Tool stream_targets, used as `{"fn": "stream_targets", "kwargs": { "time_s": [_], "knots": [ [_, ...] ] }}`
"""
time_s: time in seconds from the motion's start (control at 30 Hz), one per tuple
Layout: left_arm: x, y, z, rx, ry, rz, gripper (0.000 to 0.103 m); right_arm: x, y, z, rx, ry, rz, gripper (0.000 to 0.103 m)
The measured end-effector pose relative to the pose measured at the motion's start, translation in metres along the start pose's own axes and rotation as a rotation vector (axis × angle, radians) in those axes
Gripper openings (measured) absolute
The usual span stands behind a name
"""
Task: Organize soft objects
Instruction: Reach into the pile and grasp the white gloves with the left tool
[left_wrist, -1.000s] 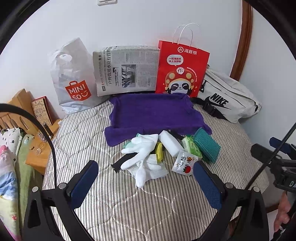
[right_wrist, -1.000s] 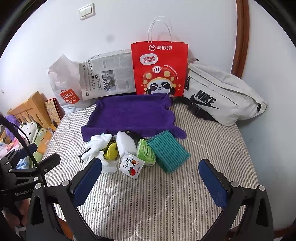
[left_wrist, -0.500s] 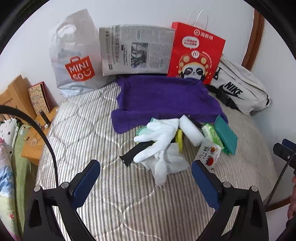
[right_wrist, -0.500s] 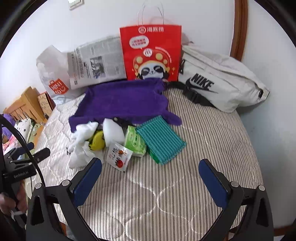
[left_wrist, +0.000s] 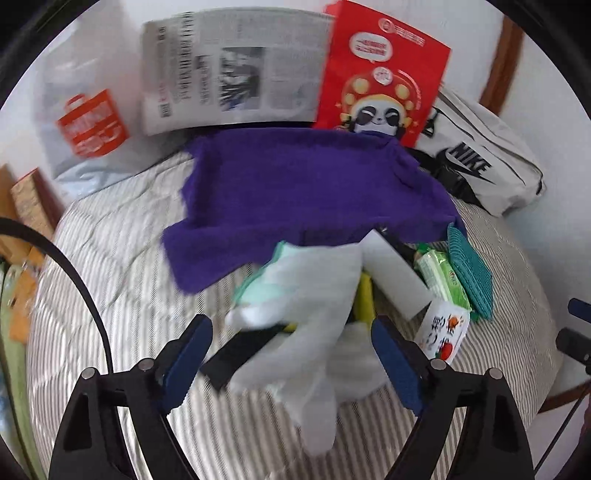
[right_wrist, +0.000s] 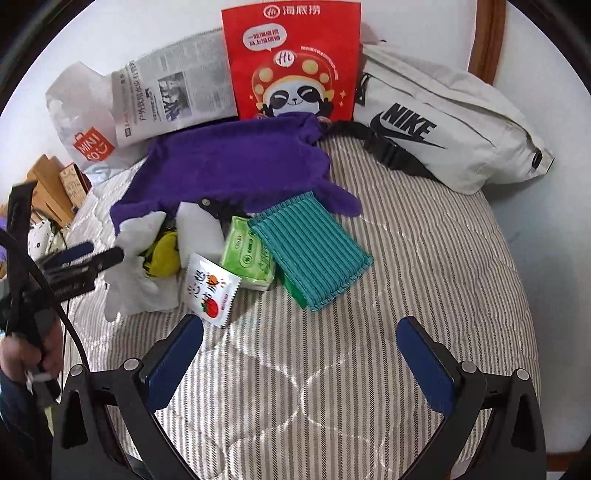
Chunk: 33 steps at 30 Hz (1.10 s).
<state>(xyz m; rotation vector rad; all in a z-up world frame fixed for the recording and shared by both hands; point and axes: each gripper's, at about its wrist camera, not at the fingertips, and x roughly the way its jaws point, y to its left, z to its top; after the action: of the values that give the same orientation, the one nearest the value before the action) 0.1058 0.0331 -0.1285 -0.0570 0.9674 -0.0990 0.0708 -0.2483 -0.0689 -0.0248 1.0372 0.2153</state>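
A striped quilted bed (right_wrist: 332, 369) fills the lower half of both views; along its far edge, across the top of each frame, stand a grey Nike bag (right_wrist: 443, 125), a red panda bag (right_wrist: 295, 59), a newspaper (right_wrist: 173, 96) and a Miniso bag (right_wrist: 81, 125); a purple towel (left_wrist: 295, 188) lies spread at centre, and the small soft things sit in a heap at its near edge. In the left wrist view the white gloves (left_wrist: 306, 314) lie low at centre, between the fingers of the left claw (left_wrist: 291, 354), which is spread wide and grips nothing; the step in hand looks like the reach for the first pick. The next move calls for lowering over a glove and pinching cloth only, clear of the black strap (left_wrist: 236, 354) beneath. The right claw (right_wrist: 299, 354) hangs spread over bare quilt at lower centre; the green ribbed cloth (right_wrist: 310, 251), tissue pack (right_wrist: 247, 254) and snack sachet (right_wrist: 208, 291) lie ahead of it.
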Motion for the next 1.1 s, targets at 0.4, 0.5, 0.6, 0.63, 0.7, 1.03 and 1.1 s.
{"fn": "stream_targets", "kwargs": {
  "time_s": [0.4, 0.5, 0.6, 0.63, 0.7, 1.03, 1.1],
  "knots": [
    [0.047, -0.014, 0.011, 0.131, 0.035, 0.072, 0.037, 0.031, -0.019, -0.001, 0.026, 0.07, -0.054, 0.103],
    [0.036, -0.005, 0.013, 0.103, 0.036, 0.02, 0.021, 0.037, -0.025, -0.003, 0.041, 0.081, -0.06, 0.103],
    [0.02, 0.011, 0.015, 0.03, 0.03, -0.056, 0.017, 0.043, -0.03, -0.003, 0.053, 0.086, -0.059, 0.103],
    [0.019, 0.013, 0.016, 0.016, 0.033, -0.067, 0.017, 0.045, -0.031, -0.003, 0.055, 0.087, -0.058, 0.103],
    [0.012, 0.018, 0.016, -0.004, 0.03, -0.081, 0.016, 0.048, -0.032, -0.002, 0.057, 0.084, -0.056, 0.103],
    [-0.018, 0.034, 0.0, -0.042, 0.03, -0.085, 0.016, 0.058, -0.031, 0.002, 0.027, 0.076, -0.052, 0.103],
    [-0.019, 0.036, -0.005, -0.062, 0.049, -0.076, 0.016, 0.059, -0.031, 0.003, 0.018, 0.068, -0.042, 0.103]
  ]
}}
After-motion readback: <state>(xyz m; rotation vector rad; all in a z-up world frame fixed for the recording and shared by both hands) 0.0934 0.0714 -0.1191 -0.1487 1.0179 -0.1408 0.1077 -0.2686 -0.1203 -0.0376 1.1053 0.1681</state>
